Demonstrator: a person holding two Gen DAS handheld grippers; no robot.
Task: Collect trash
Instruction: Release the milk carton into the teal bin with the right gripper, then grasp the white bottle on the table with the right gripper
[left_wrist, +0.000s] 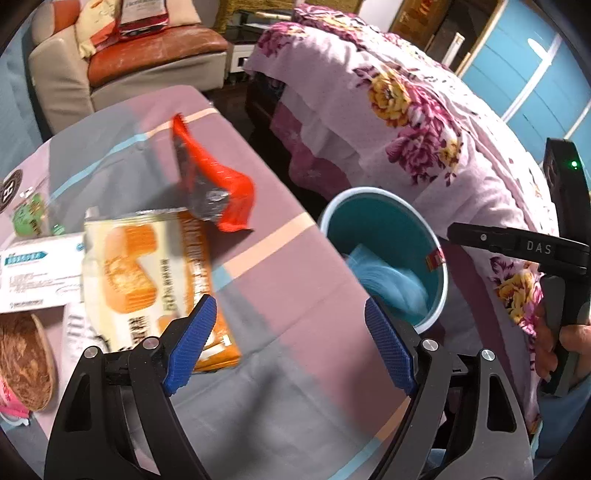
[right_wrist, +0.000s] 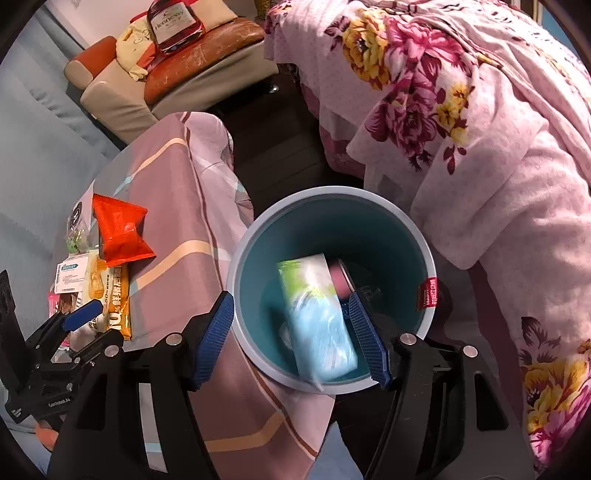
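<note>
Teal bin (right_wrist: 369, 229) beside our tabletop (right_wrist: 177, 229) has a blue tissue pack (right_wrist: 317, 325) in it; our right tool (right_wrist: 291, 339) and left tool (left_wrist: 288, 343) gape wide, gripping nothing.

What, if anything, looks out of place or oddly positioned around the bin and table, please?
The light-blue packet is blurred and tilted inside the teal bin, apparently mid-drop below the open right gripper. The red wrapper lies crumpled and torn open across the orange bread packet.
</note>
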